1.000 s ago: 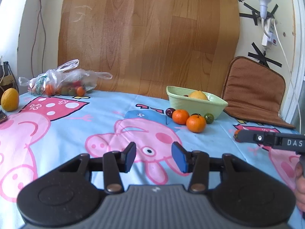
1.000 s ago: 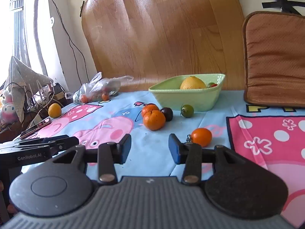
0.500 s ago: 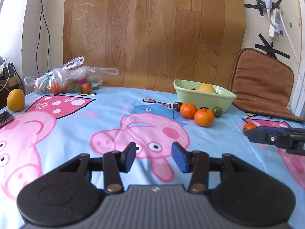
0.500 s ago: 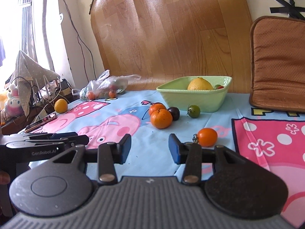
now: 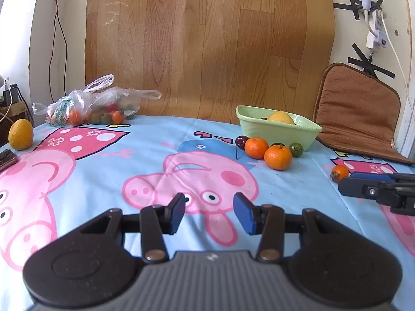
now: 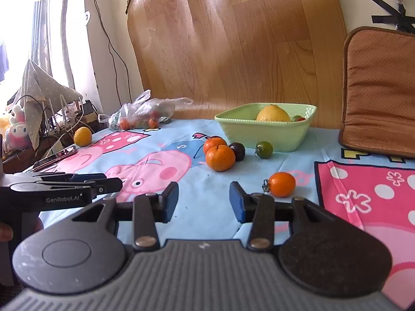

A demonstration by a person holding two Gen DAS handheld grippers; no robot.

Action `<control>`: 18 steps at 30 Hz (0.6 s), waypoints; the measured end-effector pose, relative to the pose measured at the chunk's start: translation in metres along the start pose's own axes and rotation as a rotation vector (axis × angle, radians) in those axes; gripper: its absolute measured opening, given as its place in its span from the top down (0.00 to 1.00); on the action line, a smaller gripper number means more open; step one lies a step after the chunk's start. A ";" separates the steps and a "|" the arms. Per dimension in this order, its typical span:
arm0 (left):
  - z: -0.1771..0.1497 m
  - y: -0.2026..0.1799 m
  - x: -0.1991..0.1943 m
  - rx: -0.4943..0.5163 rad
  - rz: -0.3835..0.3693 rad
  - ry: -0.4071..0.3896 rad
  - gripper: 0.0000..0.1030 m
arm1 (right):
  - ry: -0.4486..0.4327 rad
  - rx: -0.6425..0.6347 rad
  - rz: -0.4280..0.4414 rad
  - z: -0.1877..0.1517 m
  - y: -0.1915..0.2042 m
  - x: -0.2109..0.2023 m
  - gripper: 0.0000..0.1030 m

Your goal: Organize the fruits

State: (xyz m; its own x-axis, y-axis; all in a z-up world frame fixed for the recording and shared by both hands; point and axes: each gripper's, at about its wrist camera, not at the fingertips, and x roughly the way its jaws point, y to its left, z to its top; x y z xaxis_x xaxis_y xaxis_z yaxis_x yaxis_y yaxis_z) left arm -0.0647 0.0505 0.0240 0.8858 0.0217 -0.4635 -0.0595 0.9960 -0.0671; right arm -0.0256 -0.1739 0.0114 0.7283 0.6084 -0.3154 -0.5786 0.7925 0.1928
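Across the counter [image 5: 90, 181] almost nothing has changed over the last second: only the views have tilted slightly, and no fruit has shifted. The green bowl [image 6: 272, 134] still holds a lemon [image 6: 272, 114]; two mandarins [image 6: 220, 157] lie just beside it, untouched. The orange tomato [image 6: 282, 184] sits nearest the right claw [image 6: 204, 200], which hangs spread and empty, like the left claw [image 5: 208, 212]. Sorting looks barely begun.
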 end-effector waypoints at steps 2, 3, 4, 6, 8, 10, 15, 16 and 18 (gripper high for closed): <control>0.000 0.000 0.000 -0.002 -0.004 -0.001 0.59 | 0.001 0.002 -0.001 0.000 0.000 0.000 0.55; 0.000 0.001 0.000 -0.003 -0.007 -0.001 0.58 | 0.002 0.003 0.000 0.000 0.000 0.000 0.55; 0.000 0.001 0.000 -0.004 -0.009 -0.001 0.58 | 0.004 0.004 -0.001 0.000 0.000 0.000 0.55; 0.000 0.001 0.000 -0.005 -0.013 -0.002 0.58 | 0.005 0.007 -0.003 -0.001 0.000 0.000 0.55; 0.000 0.001 0.000 -0.007 -0.016 -0.002 0.58 | 0.005 0.006 -0.002 -0.001 0.000 0.000 0.55; 0.000 0.001 0.000 -0.008 -0.019 -0.003 0.58 | 0.005 0.006 -0.002 -0.001 0.000 0.000 0.55; 0.000 0.001 -0.001 -0.009 -0.026 -0.002 0.58 | 0.005 0.006 -0.002 0.000 0.000 0.000 0.55; 0.000 0.002 0.000 -0.009 -0.028 -0.002 0.58 | 0.005 0.005 -0.001 0.000 0.000 0.000 0.55; 0.000 0.002 0.000 -0.009 -0.030 -0.001 0.58 | 0.005 0.006 -0.001 -0.001 0.000 0.000 0.55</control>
State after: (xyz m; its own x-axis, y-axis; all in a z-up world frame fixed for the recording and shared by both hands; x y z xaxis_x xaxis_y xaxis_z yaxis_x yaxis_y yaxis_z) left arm -0.0649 0.0524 0.0241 0.8877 -0.0085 -0.4603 -0.0367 0.9953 -0.0891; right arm -0.0253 -0.1738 0.0107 0.7270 0.6072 -0.3207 -0.5755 0.7935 0.1977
